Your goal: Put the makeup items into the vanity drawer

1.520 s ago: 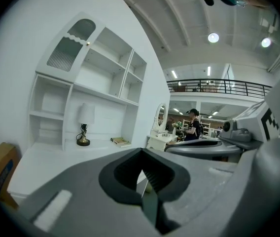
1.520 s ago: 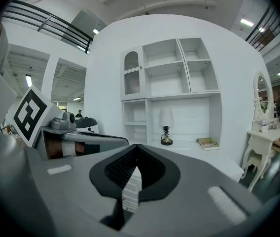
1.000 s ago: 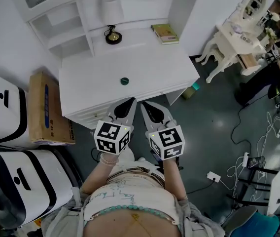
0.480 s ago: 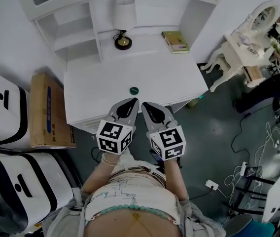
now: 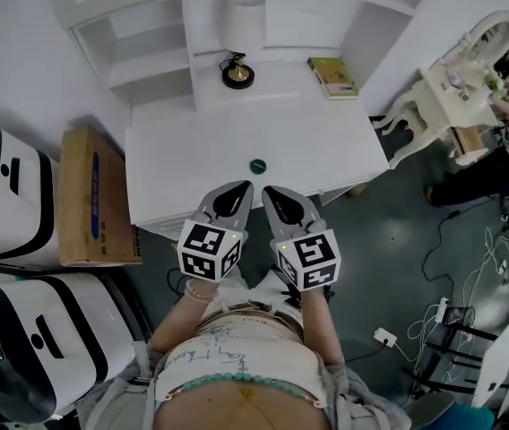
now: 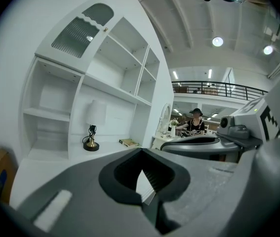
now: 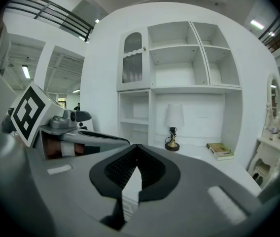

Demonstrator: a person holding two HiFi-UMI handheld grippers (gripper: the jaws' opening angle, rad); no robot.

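The left claw (image 5: pixel 241 187) and the right claw (image 5: pixel 271 191) are both closed and hold nothing, side by side at the near edge of the white surface (image 5: pixel 174 164). A small green round item (image 5: pixel 257 166) lies on it just beyond them. No open drawer shows, so the task seems not yet begun.

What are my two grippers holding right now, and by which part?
Nothing. The left gripper and the right gripper both have their jaws together with nothing between them; the small green item lies untouched on the vanity top.
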